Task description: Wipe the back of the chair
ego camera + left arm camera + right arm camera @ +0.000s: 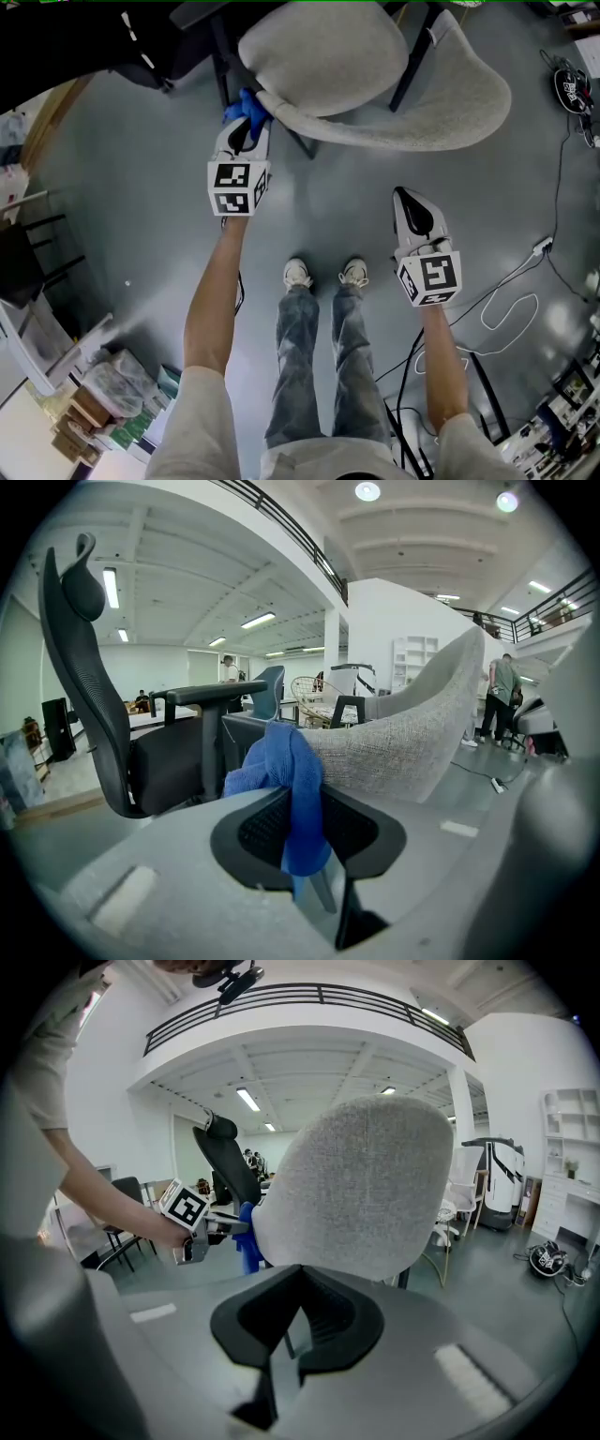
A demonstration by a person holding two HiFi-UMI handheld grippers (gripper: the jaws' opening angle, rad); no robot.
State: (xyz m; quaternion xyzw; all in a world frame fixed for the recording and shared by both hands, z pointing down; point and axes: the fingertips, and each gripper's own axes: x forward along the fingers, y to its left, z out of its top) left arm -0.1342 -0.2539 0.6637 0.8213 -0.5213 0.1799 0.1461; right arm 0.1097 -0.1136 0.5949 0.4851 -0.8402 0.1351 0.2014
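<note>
Two grippers in play, and only one is working. Our left gripper (246, 133) is clamped on the blue cloth (246, 105), with a bunch of it bulging past the jaw tips at the top centre-left of the head view. The cloth sits at the left edge of the grey chair back (441, 103). It may be pressing on the fabric or just beside it; from these angles we can't quite tell. Our right gripper (405, 199) hangs lower right of centre with its jaws drawn together on nothing, pointing at the back but well apart from it.

What could go wrong? That weave looks coarse, so we judge a hard drag could tug the cloth out of the jaws, since only a fold is pinched. If we lean in too much, the chair may shift or turn away, with nothing bracing it. The right gripper could steady the far edge.

As for room, the back's broad face runs off to the right, wide open for a long pass. At the upper left it's tighter, with the black office chair (84, 667) and dark legs close by. Bare floor (122, 206) opens at centre-left, but cables (511, 305) loop across the lower right, so we should watch our footing if we step that way.
</note>
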